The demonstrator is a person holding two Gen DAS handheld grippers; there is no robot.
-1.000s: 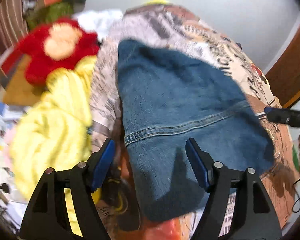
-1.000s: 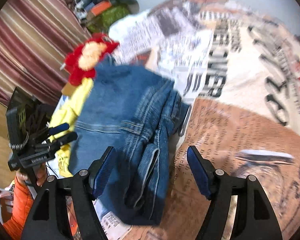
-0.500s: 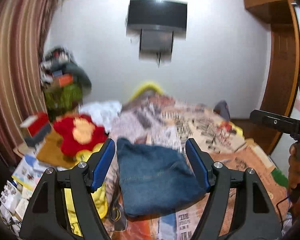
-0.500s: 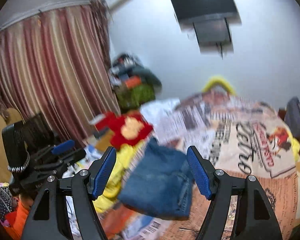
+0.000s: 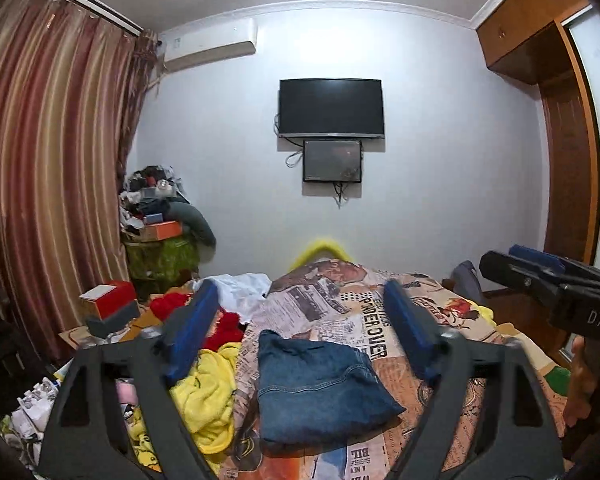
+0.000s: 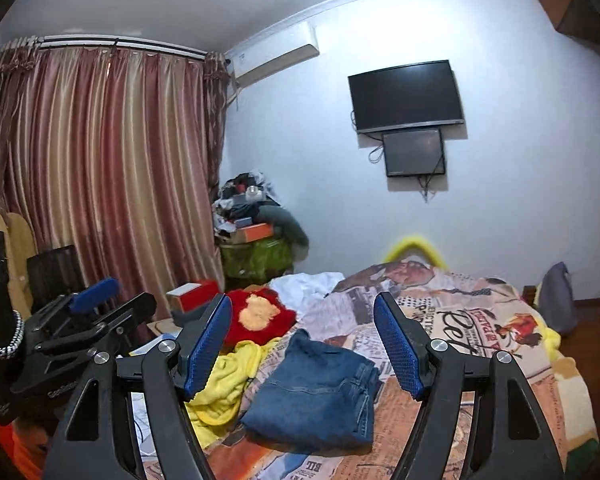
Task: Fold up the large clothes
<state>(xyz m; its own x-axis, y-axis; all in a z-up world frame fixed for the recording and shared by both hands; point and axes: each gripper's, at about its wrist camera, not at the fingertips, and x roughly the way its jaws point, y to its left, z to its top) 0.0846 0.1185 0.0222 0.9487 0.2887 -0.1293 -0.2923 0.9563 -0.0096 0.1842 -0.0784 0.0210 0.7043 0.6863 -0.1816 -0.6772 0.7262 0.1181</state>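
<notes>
Both tools raised and pointed almost level across the room, likely because the fold looks finished. Left gripper (image 5: 300,332) jaws spread wide, just opened further, nothing between them. Right gripper (image 6: 302,344) jaws parted and empty too. Folded jeans (image 5: 320,388) lying compact on the printed bedspread (image 5: 380,320), below and beyond both sets of jaws, well apart from the pads. Yellow garment (image 6: 224,384) heaped just left of the jeans.

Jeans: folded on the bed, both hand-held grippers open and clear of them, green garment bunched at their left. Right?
One thing is off: the garment bunched left of the folded jeans is yellow, not green, as the right wrist view shows. The rest holds: the jeans lie on the bed, and the left hand-held gripper and right hand-held gripper are open and clear of them.
</notes>
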